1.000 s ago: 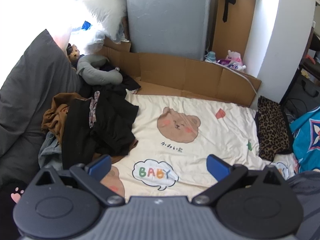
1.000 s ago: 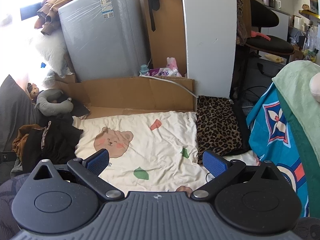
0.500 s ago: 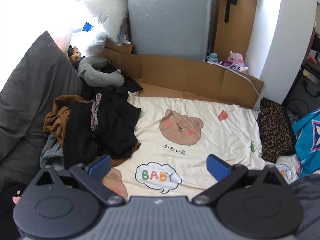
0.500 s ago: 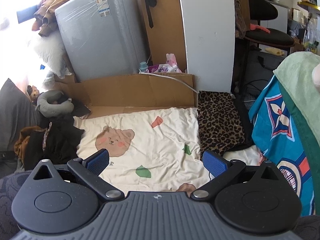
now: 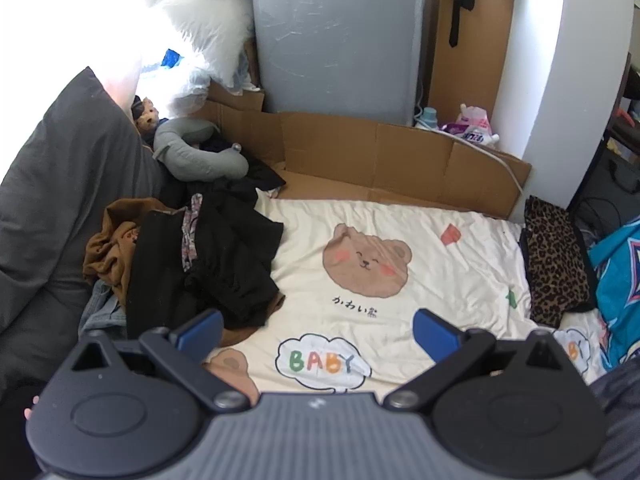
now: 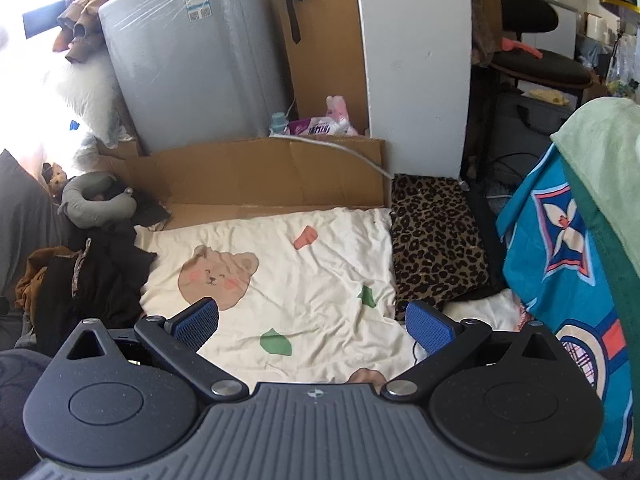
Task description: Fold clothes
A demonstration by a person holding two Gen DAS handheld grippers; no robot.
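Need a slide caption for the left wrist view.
Open left gripper above bear-print blanket, heap of dark clothes unfolded at left.

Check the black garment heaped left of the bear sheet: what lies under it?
Under the black garment, a brown garment and a denim piece stick out on its left. How far they extend beneath, or what else is buried, is hidden.

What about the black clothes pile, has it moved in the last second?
No. The black clothes pile overlaps the cream blanket's left edge just as before, with the same gap to the bear print; only the camera view drifted.
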